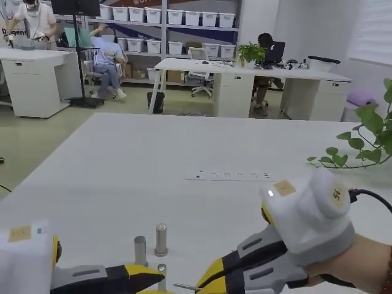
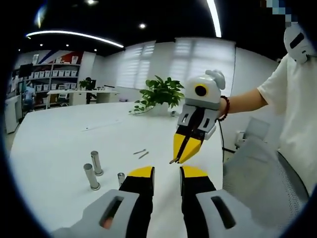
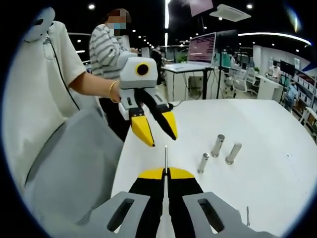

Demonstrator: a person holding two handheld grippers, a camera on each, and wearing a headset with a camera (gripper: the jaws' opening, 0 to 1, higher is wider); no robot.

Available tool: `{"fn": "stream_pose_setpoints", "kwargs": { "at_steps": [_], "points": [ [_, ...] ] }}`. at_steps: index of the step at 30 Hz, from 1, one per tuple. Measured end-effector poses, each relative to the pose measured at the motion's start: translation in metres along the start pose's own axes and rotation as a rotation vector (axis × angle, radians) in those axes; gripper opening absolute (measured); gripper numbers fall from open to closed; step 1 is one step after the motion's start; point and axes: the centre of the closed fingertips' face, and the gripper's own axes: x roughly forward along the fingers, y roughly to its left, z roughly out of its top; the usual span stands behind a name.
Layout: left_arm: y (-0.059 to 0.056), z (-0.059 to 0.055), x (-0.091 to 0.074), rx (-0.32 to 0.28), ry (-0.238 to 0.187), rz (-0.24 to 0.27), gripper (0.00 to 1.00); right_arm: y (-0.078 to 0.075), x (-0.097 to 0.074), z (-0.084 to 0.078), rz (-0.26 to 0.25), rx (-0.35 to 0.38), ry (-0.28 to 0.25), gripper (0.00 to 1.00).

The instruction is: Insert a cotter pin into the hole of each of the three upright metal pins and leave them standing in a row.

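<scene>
Cotter pin (image 3: 165, 157) is clamped in the closed fingers of the right gripper (image 3: 166, 172); fingers of the left gripper (image 2: 167, 171) are spread beside three upright metal pins (image 2: 91, 177).

Three metal pins (image 1: 140, 250) stand on the table (image 1: 184, 147) near your edge. Two are side by side, and the third pin (image 1: 162, 274) is nearer you, just in front of the right one. Your left gripper (image 1: 154, 280) is left of that third pin, tips just beside it. Your right gripper (image 1: 205, 283) is on its right, facing the left one. A cotter pin (image 1: 185, 286) sticks out from the right gripper's jaws toward the third pin, not touching it. A socket strip (image 1: 228, 176) sits in the table farther back, centre, and a plant (image 1: 367, 138) at far right. In the left gripper view, two loose cotter pins (image 2: 140, 151) lie together beyond the metal pins.
</scene>
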Motion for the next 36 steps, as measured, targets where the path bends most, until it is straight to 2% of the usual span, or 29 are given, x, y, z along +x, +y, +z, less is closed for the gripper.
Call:
{"fn": "stream_pose_setpoints", "kwargs": {
  "at_steps": [5,8,9,13,15,21,29,36],
  "points": [
    [0.017,-0.010,0.001,0.007,0.024,0.087,0.19,-0.015,0.002,-0.007,-0.040,-0.003,0.039,0.02],
    [0.031,-0.020,0.003,0.017,0.052,0.153,0.19,-0.026,0.004,-0.013,-0.071,-0.006,0.074,0.02],
    [0.032,-0.021,0.004,0.015,0.051,0.154,0.20,-0.028,0.004,-0.015,-0.072,-0.022,0.085,0.02],
    [0.046,-0.029,0.007,0.015,0.063,0.213,0.24,-0.038,0.007,-0.023,-0.104,-0.062,0.143,0.02],
    [0.053,-0.033,0.008,0.025,0.075,0.238,0.26,-0.042,0.010,-0.026,-0.108,-0.062,0.156,0.02],
    [0.069,-0.040,0.015,0.014,0.080,0.280,0.24,-0.051,0.017,-0.032,-0.109,-0.047,0.175,0.02],
    [0.082,-0.049,0.029,-0.012,0.085,0.312,0.22,-0.064,0.024,-0.036,-0.112,-0.029,0.185,0.02],
    [0.088,-0.056,0.036,-0.015,0.101,0.309,0.21,-0.071,0.032,-0.040,-0.108,-0.015,0.190,0.02]
  ]
}}
